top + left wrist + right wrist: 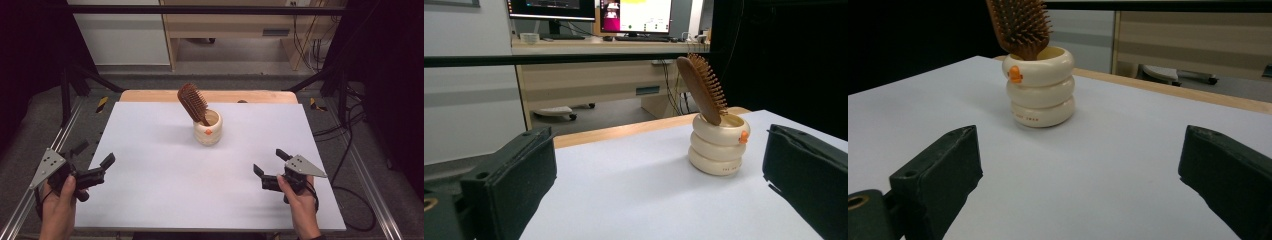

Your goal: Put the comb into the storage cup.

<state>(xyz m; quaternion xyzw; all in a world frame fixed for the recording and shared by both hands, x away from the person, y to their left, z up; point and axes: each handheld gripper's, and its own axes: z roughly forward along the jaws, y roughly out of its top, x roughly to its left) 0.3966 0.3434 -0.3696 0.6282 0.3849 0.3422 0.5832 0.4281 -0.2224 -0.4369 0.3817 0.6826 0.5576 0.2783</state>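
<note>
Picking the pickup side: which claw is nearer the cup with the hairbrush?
Right. The right claw sits in front-right of the cup; the left claw is farther, at the table's left edge.

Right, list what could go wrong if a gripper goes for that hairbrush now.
1. The hairbrush stands handle-down and leans over the rim of the cream cup; a sideways pull would likely tip the cup over.
2. Its bristle side offers poor purchase, so the jaws may slip unless they close on the wooden back and edges.
3. Both the left gripper and right gripper are open and far from the cup; with neither bracing it, the cup may slide on the smooth white table.
</note>
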